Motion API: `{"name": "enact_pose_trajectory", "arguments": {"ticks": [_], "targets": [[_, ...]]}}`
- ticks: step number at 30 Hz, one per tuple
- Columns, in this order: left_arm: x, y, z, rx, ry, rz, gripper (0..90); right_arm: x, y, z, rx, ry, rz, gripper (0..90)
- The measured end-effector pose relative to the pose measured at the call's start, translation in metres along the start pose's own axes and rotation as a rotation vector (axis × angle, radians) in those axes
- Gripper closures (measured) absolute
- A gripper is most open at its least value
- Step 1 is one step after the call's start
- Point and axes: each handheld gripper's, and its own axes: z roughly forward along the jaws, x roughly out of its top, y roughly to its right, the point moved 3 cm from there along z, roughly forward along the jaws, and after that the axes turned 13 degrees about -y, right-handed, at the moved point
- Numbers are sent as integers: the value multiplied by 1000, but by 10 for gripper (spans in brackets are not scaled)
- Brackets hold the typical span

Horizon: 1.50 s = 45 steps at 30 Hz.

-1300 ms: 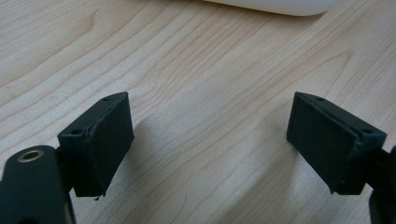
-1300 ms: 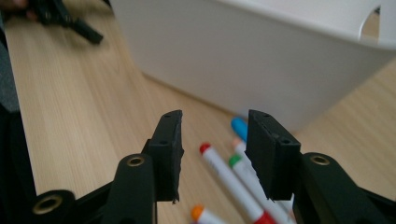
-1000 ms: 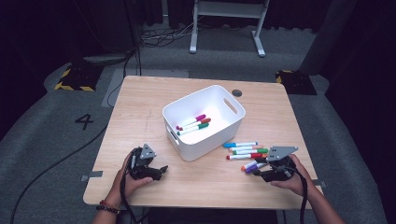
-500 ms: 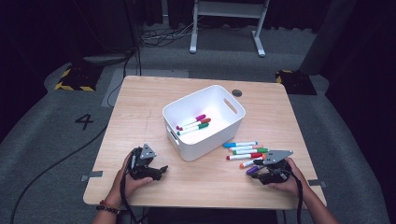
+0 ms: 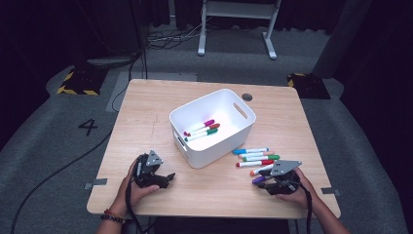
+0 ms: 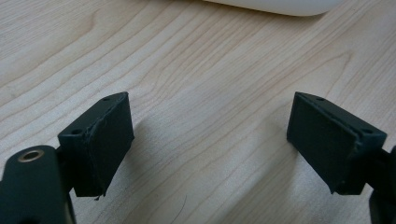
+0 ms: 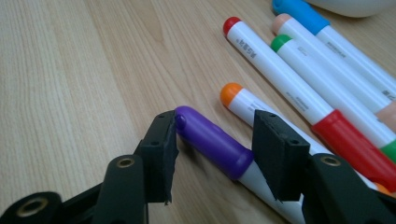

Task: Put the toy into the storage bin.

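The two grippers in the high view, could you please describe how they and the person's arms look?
Both the left gripper and right gripper are black with a grey three-cornered plate on top, two flat rectangular jaws and a black trailing cable. The forearms are bare; a beaded bracelet sits on the left wrist.

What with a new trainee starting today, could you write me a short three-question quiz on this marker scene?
1. True or false: the white plastic bin on the wooden table holds no markers.
2. Which cap colour lies between the jaws of the right gripper? A orange, B purple, C blue.
3. Is the left gripper open or shut?

Key: 1 false, markers lie inside. 2 B: the jaws have just been closing around the purple-capped marker. 3 open, nothing between its jaws.
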Motion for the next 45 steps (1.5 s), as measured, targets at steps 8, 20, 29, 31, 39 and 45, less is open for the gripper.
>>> {"name": "enact_pose_trajectory", "arguments": {"ticks": [8, 20, 29, 31, 39, 45], "targets": [[0, 0, 0, 2, 1, 0, 147, 7, -17, 6, 29, -17, 9, 546], [0, 0, 0, 1, 0, 0, 147, 8, -20, 6, 66, -25, -10, 751], [0, 0, 0, 1, 0, 0, 147, 10, -17, -2, 75, 42, 29, 753], [0, 0, 0, 0, 0, 0, 147, 11, -16, -6, 81, 70, 31, 752], [0, 0, 0, 3, 1, 1, 147, 25, -14, -38, 77, 199, 41, 753], [0, 0, 0, 2, 0, 0, 147, 39, -6, -59, 52, 265, 43, 753]]}}
